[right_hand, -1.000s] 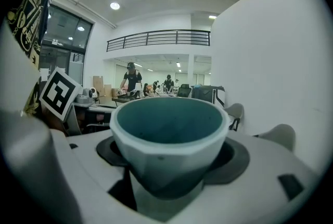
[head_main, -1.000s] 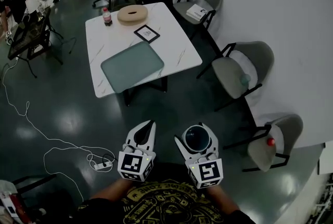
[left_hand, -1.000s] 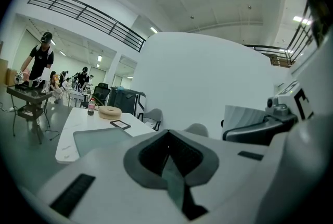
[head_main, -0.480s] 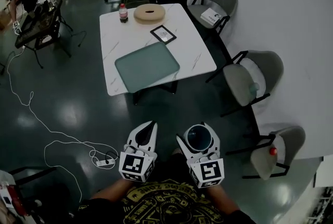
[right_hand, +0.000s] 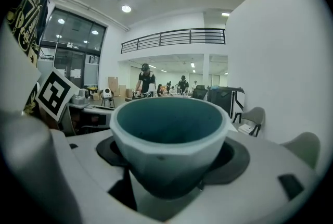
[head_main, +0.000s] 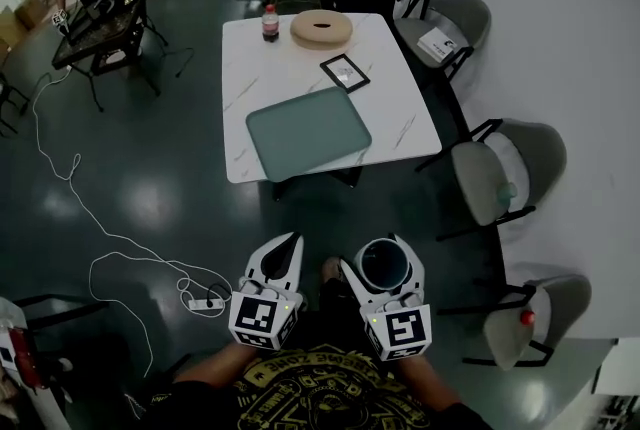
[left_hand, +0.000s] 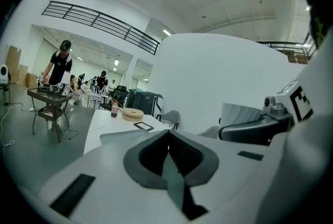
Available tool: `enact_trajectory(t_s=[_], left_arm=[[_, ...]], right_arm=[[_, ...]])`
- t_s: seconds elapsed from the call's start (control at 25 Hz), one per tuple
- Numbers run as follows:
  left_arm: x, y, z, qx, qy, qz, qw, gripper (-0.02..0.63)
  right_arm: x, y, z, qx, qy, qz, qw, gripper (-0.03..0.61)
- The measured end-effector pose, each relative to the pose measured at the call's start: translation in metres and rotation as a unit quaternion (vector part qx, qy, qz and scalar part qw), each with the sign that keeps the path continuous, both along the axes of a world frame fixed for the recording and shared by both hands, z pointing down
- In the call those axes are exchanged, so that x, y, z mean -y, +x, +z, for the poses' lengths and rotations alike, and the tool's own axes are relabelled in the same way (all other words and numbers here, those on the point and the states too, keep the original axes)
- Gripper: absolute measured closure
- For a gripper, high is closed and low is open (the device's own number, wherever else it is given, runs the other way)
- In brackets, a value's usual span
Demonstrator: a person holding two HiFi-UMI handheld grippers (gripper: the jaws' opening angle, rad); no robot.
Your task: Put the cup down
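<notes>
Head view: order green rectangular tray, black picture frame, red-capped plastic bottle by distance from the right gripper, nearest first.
1. Green rectangular tray, near half of the white table.
2. Black picture frame, just past the tray, right of centre.
3. Red-capped plastic bottle, far left corner.
Measured from the right gripper, shut on a pale cup.

Cup (right_hand: 169, 134): matt pale outer wall, faceted; smooth teal interior. Table (head_main: 245, 98): smooth white marble-pattern top. Tray (head_main: 308, 132): matt green, plastic-like. Floor (head_main: 170, 168): dark, glossy, reflective.
</notes>
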State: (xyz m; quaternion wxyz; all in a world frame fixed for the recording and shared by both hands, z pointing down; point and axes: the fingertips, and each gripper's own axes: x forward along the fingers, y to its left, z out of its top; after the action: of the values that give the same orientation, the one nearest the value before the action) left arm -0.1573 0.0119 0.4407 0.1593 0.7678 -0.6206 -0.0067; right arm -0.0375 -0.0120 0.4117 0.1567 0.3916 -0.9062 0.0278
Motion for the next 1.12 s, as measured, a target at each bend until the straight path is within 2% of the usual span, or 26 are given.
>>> enact_trajectory(t_s=[0.6,1.0,1.12], left_arm=[[0.053,-0.001,-0.005,0.021,-0.007,-0.068,0.9974,0.603],[0.094,0.008,-0.005,0.025,-0.013,-0.114,0.9931,0.603],[0.103,0.011,-0.005,0.032,-0.015,-0.124,0.9917,0.604]], right_arm=[[0.071,-0.005,0.000,0.020,-0.002,-0.077,0.997,0.201],[0.115,-0.004,0.006,0.045,-0.001,-0.157,0.986,0.201],[0.128,0.000,0.013,0.052,-0.002,-0.168,0.984,0.201]])
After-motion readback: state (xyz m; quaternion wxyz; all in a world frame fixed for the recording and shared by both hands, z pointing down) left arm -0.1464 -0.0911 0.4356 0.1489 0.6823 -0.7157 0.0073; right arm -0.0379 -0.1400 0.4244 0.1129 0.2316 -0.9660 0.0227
